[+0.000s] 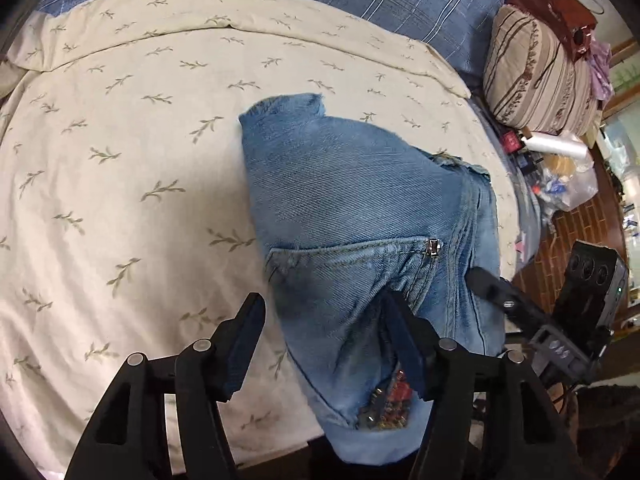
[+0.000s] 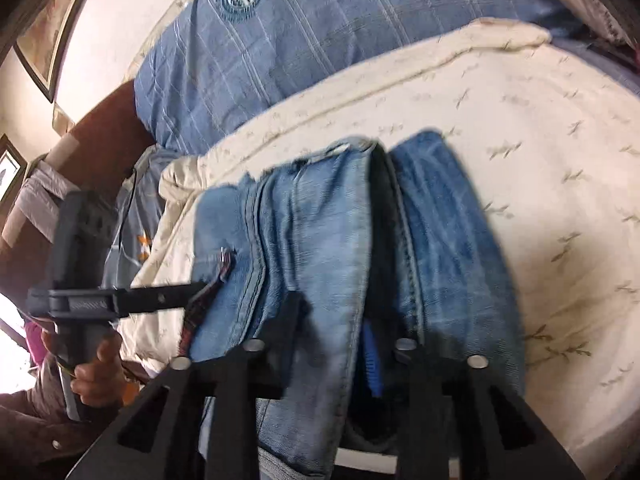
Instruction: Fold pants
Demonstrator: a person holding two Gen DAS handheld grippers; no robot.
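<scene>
Two grippers work the jeans point(image 1: 360, 208), which lie bunched on the bed point(image 1: 120, 160) just ahead of both. Denim is heavy, limp and thick at seams, so grip near hems or waistband. Faded blue, frayed edges. Left gripper point(image 1: 324, 344) stands wide, one finger over cloth; right gripper point(image 2: 348, 344) pinches a fold.

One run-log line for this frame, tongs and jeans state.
task: fold pants | blue denim jeans: bunched on cream leaf-print bedspread | left tongs: open, denim edge between | right tongs: gripping denim fold
</scene>
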